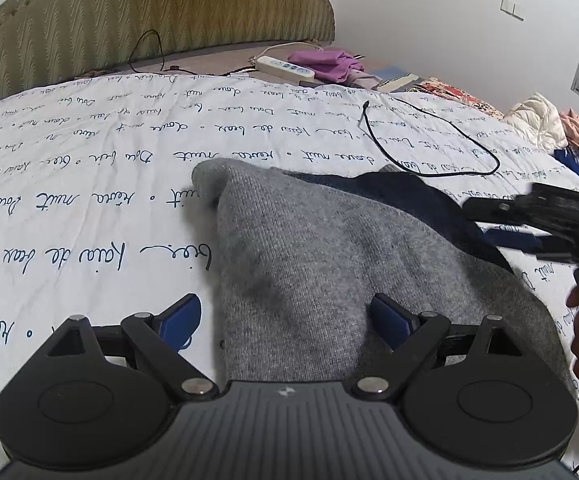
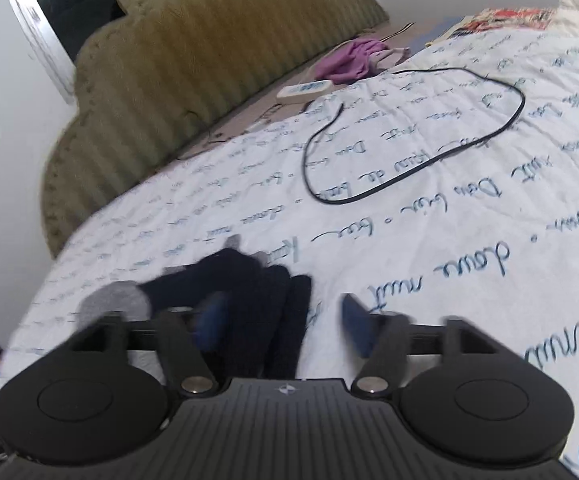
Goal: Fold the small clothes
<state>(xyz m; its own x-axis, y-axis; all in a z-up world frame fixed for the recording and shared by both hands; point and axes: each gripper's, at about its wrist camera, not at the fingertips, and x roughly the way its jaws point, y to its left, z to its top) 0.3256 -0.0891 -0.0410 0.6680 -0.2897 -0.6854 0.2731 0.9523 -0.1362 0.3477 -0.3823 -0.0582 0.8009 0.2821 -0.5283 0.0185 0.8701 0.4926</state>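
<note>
Left gripper (image 1: pixel 285 316): released, jaws wide, grey ribbed knit garment (image 1: pixel 309 248) lying between its fingers on the bed.
Right gripper (image 2: pixel 285 320): released, nothing clamped; dark navy knit garment (image 2: pixel 257 292) just ahead-left.
Bedcover: white, script-printed quilt (image 1: pixel 89 184).

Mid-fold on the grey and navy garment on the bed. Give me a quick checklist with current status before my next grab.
1. Left hand-held gripper open: ok, jaws wide, grey garment between them, pads not pressing.
2. Right hand-held gripper open: ok, nothing clamped.
3. Navy part within right gripper's reach: ok, just ahead of its fingers.
4. Garment lying flat: not ok, the grey layer is bunched and peaked.
5. Black cable off the garment: ok, lies beyond it on the quilt.
6. Fold edges aligned: cannot tell.
</note>
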